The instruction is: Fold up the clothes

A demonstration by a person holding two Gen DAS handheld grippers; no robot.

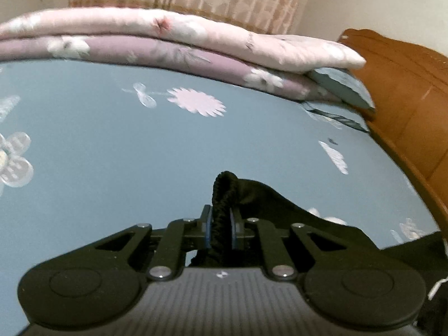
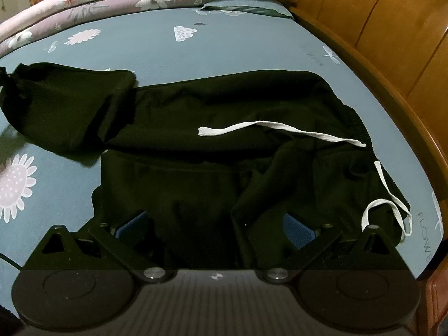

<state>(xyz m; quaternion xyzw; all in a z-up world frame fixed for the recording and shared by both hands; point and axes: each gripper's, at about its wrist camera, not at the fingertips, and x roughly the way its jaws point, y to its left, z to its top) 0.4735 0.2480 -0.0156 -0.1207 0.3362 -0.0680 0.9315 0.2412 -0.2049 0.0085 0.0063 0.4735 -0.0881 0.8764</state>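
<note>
Left claw (image 1: 220, 231) pinching black trousers (image 2: 212, 128); folded quilts (image 1: 168, 47) beyond

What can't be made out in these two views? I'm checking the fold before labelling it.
- Left wrist view: the left tool is shut on a ribbed cuff; the rest of the black trousers runs behind the tool body and off the right edge.
- Right wrist view: the open right tool covers the trousers' near edge.
- Right wrist view: the white drawstring has one end showing; its loop partly tucks under cloth.
</note>
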